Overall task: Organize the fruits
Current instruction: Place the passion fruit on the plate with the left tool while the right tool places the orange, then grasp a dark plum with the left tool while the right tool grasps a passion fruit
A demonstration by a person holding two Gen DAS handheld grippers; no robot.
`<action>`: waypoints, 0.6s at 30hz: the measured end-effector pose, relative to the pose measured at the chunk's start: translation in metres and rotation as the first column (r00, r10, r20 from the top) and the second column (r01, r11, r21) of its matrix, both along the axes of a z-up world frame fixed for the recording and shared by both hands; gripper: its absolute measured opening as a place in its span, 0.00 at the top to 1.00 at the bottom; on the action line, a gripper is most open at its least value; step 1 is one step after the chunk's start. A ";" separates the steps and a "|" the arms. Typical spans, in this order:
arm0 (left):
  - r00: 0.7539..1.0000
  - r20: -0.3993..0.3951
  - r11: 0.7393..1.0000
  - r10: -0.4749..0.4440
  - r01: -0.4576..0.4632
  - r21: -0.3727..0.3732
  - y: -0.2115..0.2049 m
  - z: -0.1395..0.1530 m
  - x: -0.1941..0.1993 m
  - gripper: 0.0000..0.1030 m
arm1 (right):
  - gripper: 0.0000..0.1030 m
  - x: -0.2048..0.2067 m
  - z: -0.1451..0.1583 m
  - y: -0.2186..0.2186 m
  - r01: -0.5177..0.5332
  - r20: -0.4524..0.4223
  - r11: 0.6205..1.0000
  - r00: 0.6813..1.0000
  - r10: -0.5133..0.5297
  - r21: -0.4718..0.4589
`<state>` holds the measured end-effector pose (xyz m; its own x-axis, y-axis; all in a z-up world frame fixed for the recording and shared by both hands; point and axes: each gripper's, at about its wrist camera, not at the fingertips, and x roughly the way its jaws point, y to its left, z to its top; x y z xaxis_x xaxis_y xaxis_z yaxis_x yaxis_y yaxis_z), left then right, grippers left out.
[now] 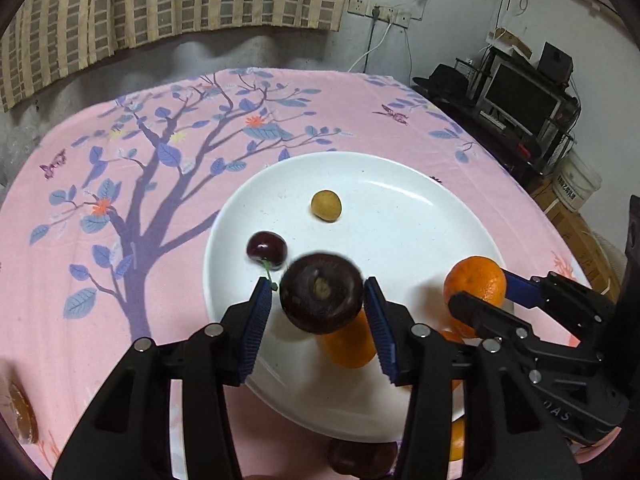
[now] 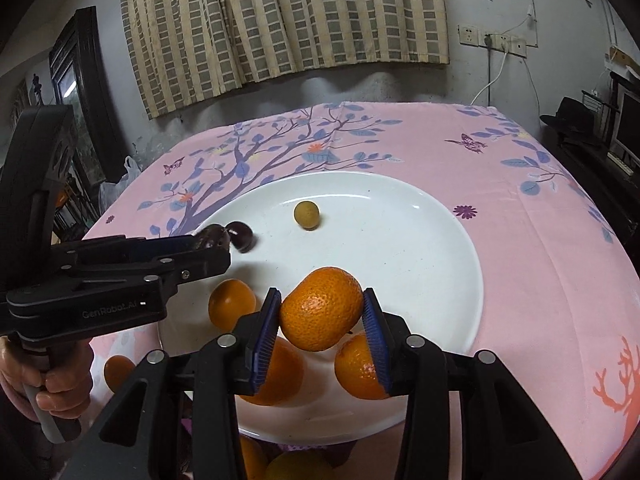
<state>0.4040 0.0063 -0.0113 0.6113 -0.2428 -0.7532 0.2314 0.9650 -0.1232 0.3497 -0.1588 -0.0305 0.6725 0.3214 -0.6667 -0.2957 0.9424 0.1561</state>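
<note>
My left gripper [image 1: 318,294] is shut on a dark purple plum [image 1: 321,294] and holds it above the near part of a white plate [image 1: 400,216]. My right gripper [image 2: 320,312] is shut on an orange [image 2: 321,308] and holds it above the plate [image 2: 420,240]; it also shows in the left wrist view [image 1: 474,286]. On the plate lie a dark cherry [image 1: 267,251], a small yellow-brown fruit [image 1: 326,205] and other oranges [image 2: 232,304]. The left gripper appears in the right wrist view [image 2: 212,240] at the left.
The plate sits on a pink tablecloth [image 1: 120,200] with a blue tree print. More fruit lies at the near edge below the plate: a dark plum [image 1: 362,458] and oranges [image 2: 118,372]. A shelf with a monitor [image 1: 520,100] stands at the right.
</note>
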 end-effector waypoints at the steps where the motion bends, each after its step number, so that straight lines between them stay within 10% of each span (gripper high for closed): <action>1: 1.000 0.011 1.000 0.004 -0.004 0.005 0.001 0.002 -0.003 0.37 | 0.57 -0.003 0.002 0.001 -0.007 0.013 1.000 1.000 0.007 -0.005; 8: 0.989 0.113 0.995 0.094 -0.088 -0.057 0.033 0.030 -0.063 0.06 | 0.44 -0.032 0.023 -0.002 -0.036 0.086 0.999 0.996 0.034 0.025; 18: 0.944 0.059 0.946 0.324 -0.324 -0.011 0.102 -0.009 -0.128 0.05 | 0.43 -0.077 -0.002 -0.007 -0.106 -0.068 0.990 0.991 0.112 0.090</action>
